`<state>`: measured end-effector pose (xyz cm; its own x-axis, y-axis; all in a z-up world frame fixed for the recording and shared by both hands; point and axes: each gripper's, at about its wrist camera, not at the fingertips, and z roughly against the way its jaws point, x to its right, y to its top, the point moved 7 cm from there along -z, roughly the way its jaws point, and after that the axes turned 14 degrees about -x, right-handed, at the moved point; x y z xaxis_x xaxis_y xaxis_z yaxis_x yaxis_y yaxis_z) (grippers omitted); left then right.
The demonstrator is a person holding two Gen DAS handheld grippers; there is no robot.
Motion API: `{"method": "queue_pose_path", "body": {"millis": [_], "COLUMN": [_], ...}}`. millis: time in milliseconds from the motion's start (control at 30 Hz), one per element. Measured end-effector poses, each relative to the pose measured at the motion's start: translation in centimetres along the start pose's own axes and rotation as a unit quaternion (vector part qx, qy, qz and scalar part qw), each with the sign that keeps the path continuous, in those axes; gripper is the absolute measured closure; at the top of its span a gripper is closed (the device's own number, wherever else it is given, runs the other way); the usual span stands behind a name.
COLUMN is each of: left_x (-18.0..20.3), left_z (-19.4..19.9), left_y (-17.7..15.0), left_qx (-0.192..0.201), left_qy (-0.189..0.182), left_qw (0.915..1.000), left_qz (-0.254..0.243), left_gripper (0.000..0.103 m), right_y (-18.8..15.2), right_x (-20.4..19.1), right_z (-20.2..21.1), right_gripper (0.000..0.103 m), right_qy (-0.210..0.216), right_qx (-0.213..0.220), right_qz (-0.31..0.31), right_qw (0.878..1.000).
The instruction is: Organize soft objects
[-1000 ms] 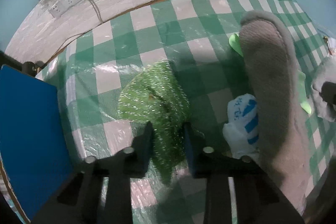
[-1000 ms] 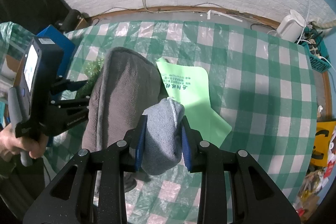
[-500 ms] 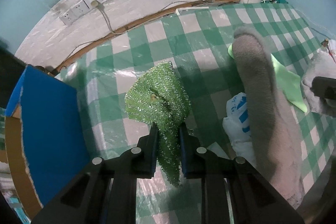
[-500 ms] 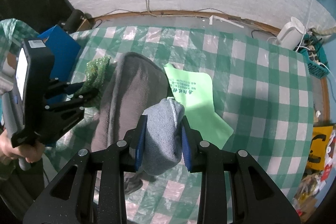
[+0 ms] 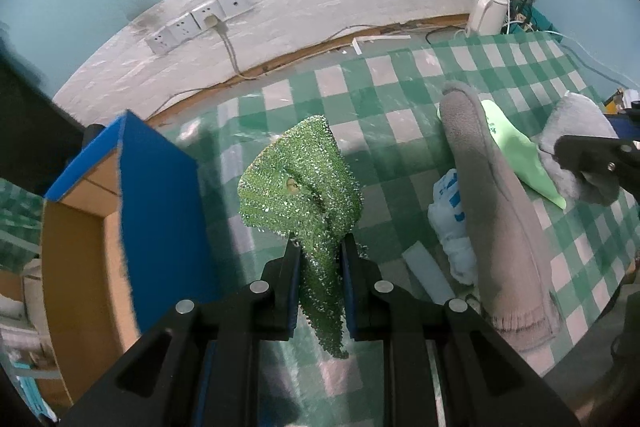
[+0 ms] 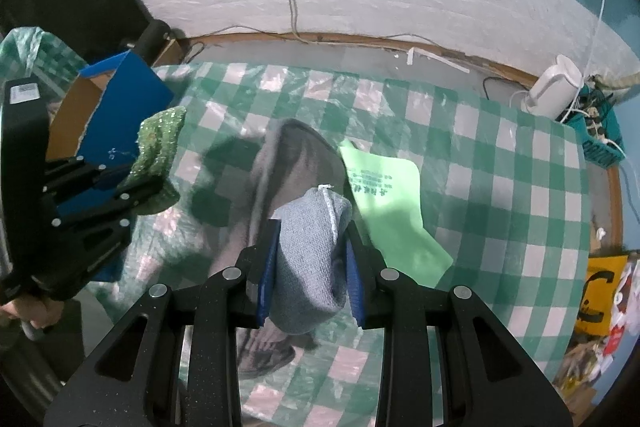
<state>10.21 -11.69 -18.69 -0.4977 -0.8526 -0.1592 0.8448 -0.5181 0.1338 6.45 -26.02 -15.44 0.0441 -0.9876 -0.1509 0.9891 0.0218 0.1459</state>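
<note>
My left gripper point(image 5: 320, 251) is shut on a sparkly green cloth point(image 5: 304, 183) and holds it in the air above the checked table, beside an open blue cardboard box point(image 5: 156, 195). The cloth also shows in the right wrist view point(image 6: 158, 151), next to the box point(image 6: 120, 111). My right gripper point(image 6: 310, 247) is shut on a folded grey-blue cloth point(image 6: 312, 243), held above a long grey-brown towel point(image 6: 280, 163). The towel also lies at the right in the left wrist view point(image 5: 492, 187).
A light green paper sheet point(image 6: 384, 203) lies on the green checked tablecloth point(image 6: 500, 187) right of the towel. A white and blue plastic bag point(image 5: 448, 223) lies beside the towel. A white kettle point(image 6: 554, 91) and a teal basket of cables point(image 6: 600, 135) stand at the far right.
My left gripper has lifted the green cloth off the table and drawn back toward the blue box. My right gripper has risen a little, still holding the grey-blue cloth.
</note>
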Motion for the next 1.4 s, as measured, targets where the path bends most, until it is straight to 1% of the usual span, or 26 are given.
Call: {"method": "queue_pose_path", "body": {"millis": [467,767,967,1200,1400], "left_x": [-3.7,-7.0,-9.2,-11.9,-14.7], "left_z": [4.0,5.0,5.8,6.1,5.5], "left_y": [-2.9,-5.0,-6.3,-7.9,-9.6], "left_qx": [0.025,0.030,0.039,0.043,0.036], "left_qy": [0.014,0.021,0.025,0.023,0.024], "left_qw": [0.9990,0.9971,0.9952,0.9924,0.9893], "left_qz": [0.036,0.067,0.086,0.113,0.139], "left_gripper": [0.085,0.085,0.085,0.085,0.085], "right_y": [0.4,0.8,1.5,2.5,3.4], "right_x": [-4.6,-8.2,-11.4,-15.9,-19.5], "right_z": [1.2,1.4,1.6,1.9,1.7], "right_gripper": [0.073,0.073,0.073,0.073,0.073], "right_qy": [-0.004,-0.005,0.002,0.010,0.016], "right_qx": [0.014,0.014,0.015,0.017,0.016], "right_qz": [0.037,0.065,0.087,0.120,0.145], "right_qw": [0.999,0.998,0.996,0.993,0.989]}}
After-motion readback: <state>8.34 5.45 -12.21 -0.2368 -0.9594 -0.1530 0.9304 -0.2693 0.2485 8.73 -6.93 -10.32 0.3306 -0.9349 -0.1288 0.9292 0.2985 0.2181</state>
